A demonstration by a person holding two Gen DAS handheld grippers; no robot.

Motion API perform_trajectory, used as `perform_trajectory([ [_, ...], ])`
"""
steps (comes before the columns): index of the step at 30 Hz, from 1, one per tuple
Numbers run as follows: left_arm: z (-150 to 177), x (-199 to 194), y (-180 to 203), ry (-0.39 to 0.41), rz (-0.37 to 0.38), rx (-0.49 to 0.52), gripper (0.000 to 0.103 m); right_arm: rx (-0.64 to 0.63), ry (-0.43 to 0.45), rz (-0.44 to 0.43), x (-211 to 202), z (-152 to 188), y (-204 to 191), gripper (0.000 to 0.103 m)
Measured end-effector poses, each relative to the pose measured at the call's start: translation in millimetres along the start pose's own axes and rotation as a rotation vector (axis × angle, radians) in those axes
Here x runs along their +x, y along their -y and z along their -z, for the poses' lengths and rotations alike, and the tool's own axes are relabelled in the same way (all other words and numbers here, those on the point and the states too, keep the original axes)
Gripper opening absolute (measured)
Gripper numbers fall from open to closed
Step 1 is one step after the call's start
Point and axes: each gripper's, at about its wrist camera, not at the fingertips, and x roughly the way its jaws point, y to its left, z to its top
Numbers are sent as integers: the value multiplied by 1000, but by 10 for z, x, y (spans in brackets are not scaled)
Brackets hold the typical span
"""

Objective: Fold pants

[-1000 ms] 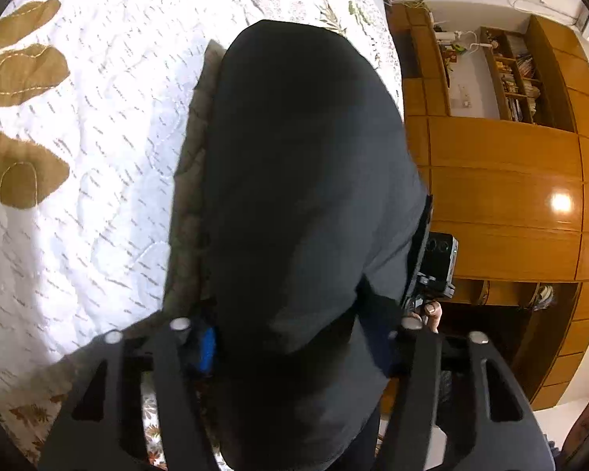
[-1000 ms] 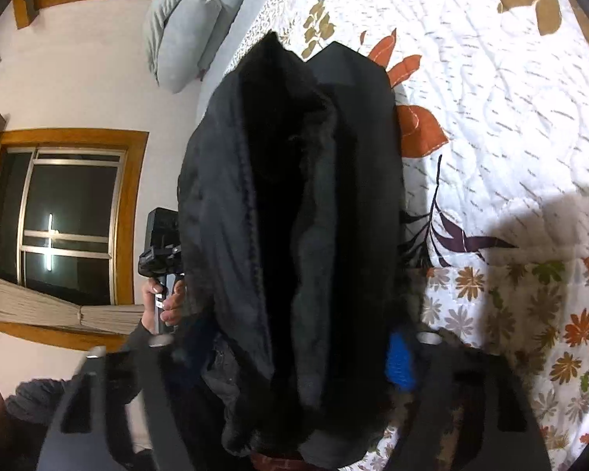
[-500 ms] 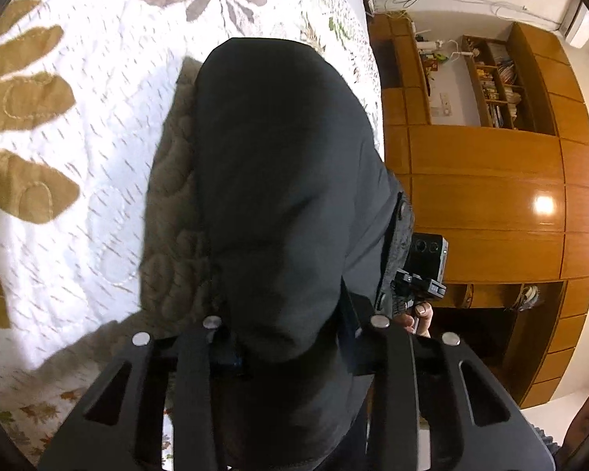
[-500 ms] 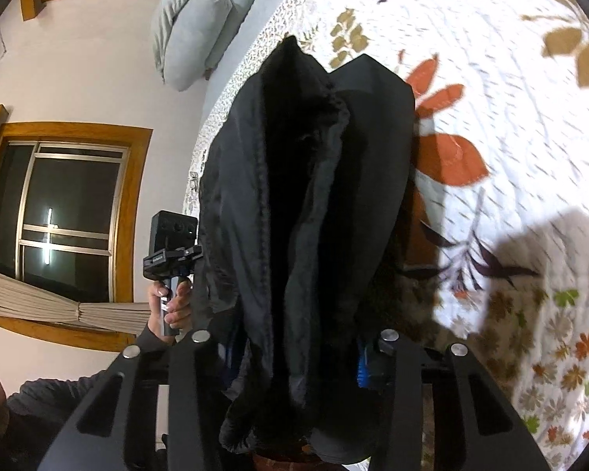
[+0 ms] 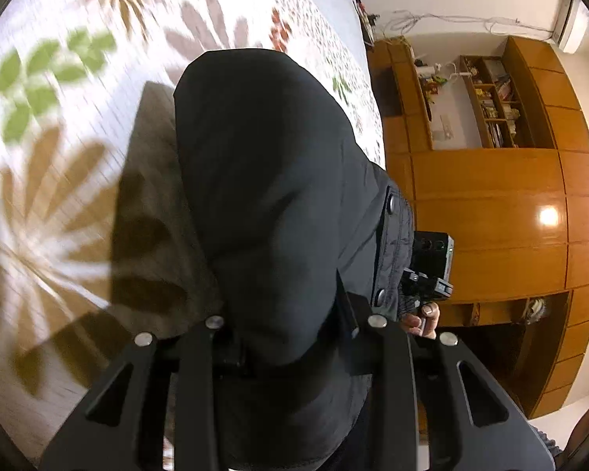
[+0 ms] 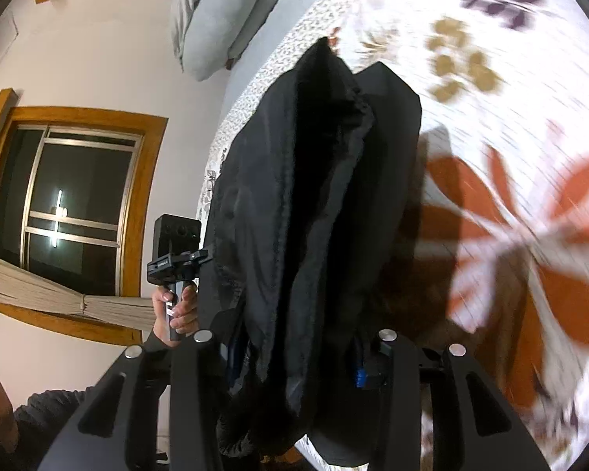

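Pants (image 5: pixel 271 204), black and bunched, hang at the centre of both wrist views above the flowered bed (image 5: pixel 59 149), casting a shadow on the quilt. Left claw (image 5: pixel 294 337) at the bottom of its frame is clamped on one end of the cloth, its jaws narrowed around the bundle. Right claw (image 6: pixel 294 349) likewise grips the other end, thick folds pressed between its jaws. Wooden cabinets (image 5: pixel 491 204) fill the right of the left view; a window (image 6: pixel 74 204) sits at the left of the right view.
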Motion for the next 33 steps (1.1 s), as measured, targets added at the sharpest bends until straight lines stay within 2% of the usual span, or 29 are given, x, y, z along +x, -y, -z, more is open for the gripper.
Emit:
perform_trajectory([
  [10,-775,-656,-255,62,-95,8,31,-63,-64,2,844,-872,-306,42],
  [14,-1069,-875,-372,97,-95,-3,31,-66,-61,-9,1091,-1148,-341,42],
  [18,-1254,-957,-536,96,-79,-40,31,-61,-60,-11,1255,-1354,-349,42],
  [25,-1250,-943,-769,87,-41,-41,36,-25,-86,22,1337,-1425,-185,42],
  [27,-1188,-915,-821,92,-31,-41,38,-10,-92,29,1339,-1409,-91,44],
  [29,-1155,-902,-859,100,-22,-45,43,-11,-100,42,1359,-1425,-27,51],
  [33,-1072,-1022,-868,148,-67,-43,53,-4,-88,63,1307,-1423,-81,54],
])
